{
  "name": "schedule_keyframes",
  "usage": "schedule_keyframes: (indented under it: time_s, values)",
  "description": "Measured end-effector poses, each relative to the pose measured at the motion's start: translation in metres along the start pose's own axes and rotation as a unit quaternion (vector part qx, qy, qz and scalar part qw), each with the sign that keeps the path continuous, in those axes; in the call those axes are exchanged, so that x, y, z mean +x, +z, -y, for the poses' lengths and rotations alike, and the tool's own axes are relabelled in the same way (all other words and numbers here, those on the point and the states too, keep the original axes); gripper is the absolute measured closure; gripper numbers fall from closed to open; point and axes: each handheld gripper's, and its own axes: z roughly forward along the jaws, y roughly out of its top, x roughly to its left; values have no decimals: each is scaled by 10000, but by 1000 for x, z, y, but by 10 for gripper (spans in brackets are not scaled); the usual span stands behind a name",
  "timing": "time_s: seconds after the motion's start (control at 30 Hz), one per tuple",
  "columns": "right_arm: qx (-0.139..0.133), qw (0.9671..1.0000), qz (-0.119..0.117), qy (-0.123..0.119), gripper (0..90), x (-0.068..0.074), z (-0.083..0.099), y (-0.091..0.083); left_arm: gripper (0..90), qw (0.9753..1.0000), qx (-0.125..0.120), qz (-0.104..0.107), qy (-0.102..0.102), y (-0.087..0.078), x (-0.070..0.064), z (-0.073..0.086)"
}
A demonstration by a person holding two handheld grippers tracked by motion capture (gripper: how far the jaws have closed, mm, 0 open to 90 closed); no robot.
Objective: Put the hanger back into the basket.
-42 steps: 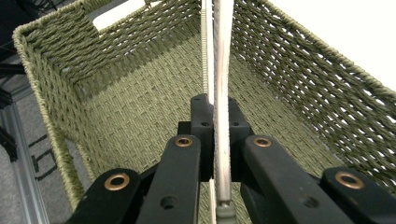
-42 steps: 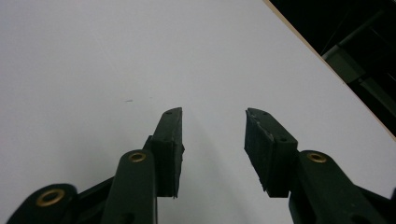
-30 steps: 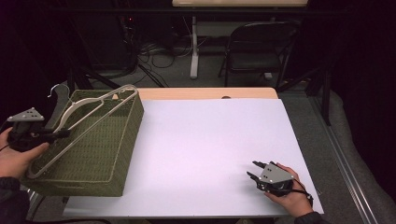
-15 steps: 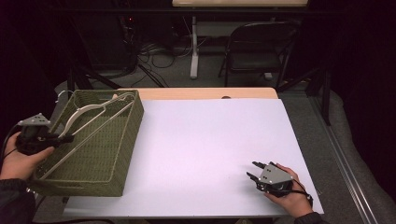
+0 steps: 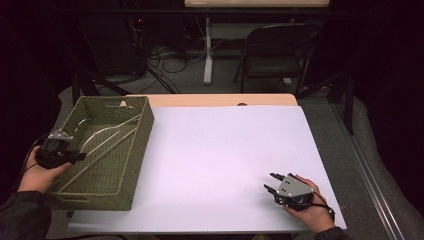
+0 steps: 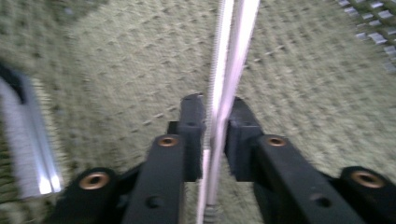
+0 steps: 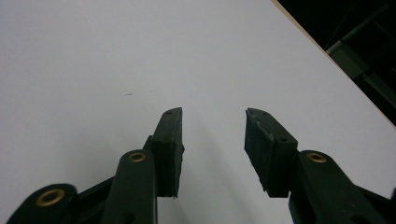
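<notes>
1. Since the earlier frames the left gripper [image 5: 75,156] has lowered the white hanger [image 5: 107,140] from upright to lying in the green wicker basket [image 5: 137,145]
2. Its jaws pinch the hanger's bar [image 6: 223,93]
3. The right gripper [image 5: 270,184] rests on the white table [image 5: 220,150], jaws apart with nothing between them

In the high view the white counter [image 5: 225,165] is bright and evenly lit, while the room behind it is very dark, almost black at the edges. Shadows on the counter are soft and faint. The left gripper view is blurred by motion; the woven basket [image 6: 116,70] looks smeared and a pale rod [image 6: 229,70] shines. The right gripper view is sharp, with weak shadows under the jaws.
</notes>
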Motion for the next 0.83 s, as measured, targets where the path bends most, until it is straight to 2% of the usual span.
schedule_keyframes:
  time_s: [0.07,0.17,0.23,0.27,0.3,0.37,0.43,0.47,0.57,0.6,0.67,0.7,0.73,0.83]
  values:
    - [103,9999,-19,-22,570,0,-1,-2,737,9999,-84,7,-120,-4,2,1]
    - [50,10000,-44,-3,571,0,0,-1,631,9983,-334,229,-413,-11,4,3]
    - [90,10000,-24,-6,571,0,-1,-2,596,9983,-401,118,-404,-18,4,4]
    - [30,10000,17,-4,570,1,-1,0,555,9976,-520,-4,-449,-26,4,6]
    - [30,10000,17,-4,570,1,-1,0,545,9976,-520,-4,-449,-26,4,6]
    - [-10,10000,-19,8,570,1,-1,0,529,9962,-694,-12,-524,-37,4,8]
    - [-15,10000,-4,10,570,1,-1,0,516,9951,-808,-137,-561,-48,2,11]
    - [75,10000,-11,8,569,0,-1,-1,511,9943,-888,-153,-563,-53,0,12]
    - [85,10000,-8,9,569,0,-1,-1,473,9920,-1134,119,-542,-65,-12,16]
    - [77,10000,-5,18,568,0,-1,-1,461,9929,-1078,173,-474,-67,-19,17]
    - [80,10000,-11,5,568,0,-1,-1,457,9946,-976,194,-304,-71,-35,18]
    - [27,10000,36,6,567,0,-1,0,452,9944,-998,216,-269,-73,-43,18]
    - [13,10000,-17,11,566,0,-1,0,449,9941,-1033,251,-230,-76,-51,18]
    - [88,10000,9,35,563,0,-1,-2,440,9928,-1151,290,-138,-83,-75,16]
